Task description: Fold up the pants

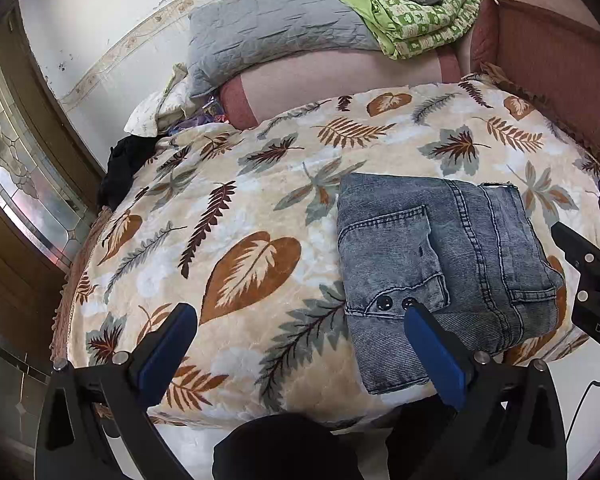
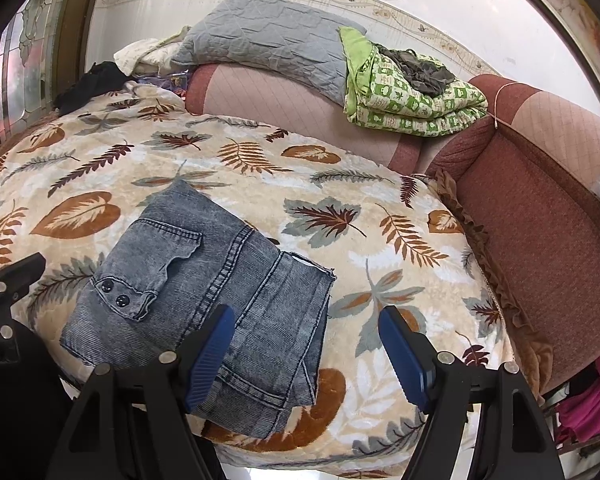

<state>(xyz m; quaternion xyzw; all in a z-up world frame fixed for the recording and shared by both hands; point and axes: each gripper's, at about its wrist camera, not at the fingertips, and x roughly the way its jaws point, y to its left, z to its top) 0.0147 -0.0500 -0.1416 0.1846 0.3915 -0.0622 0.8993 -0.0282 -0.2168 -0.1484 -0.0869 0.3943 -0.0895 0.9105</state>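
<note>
A pair of grey-blue denim pants (image 1: 440, 264) lies folded into a compact rectangle on the leaf-patterned blanket (image 1: 240, 248), near its front edge. It also shows in the right wrist view (image 2: 204, 288). My left gripper (image 1: 300, 320) is open and empty, held above the blanket's front edge, its right finger over the pants' near left corner. My right gripper (image 2: 306, 320) is open and empty, above the pants' right edge. The right gripper also shows at the right edge of the left wrist view (image 1: 588, 264).
A grey pillow (image 2: 268, 36) and a folded green patterned quilt (image 2: 412, 96) rest on the pink sofa back (image 2: 284, 100). A red-brown armrest (image 2: 540, 216) is at right. Dark clothing (image 2: 88, 84) lies at the far left corner. A glass door (image 1: 16, 168) stands left.
</note>
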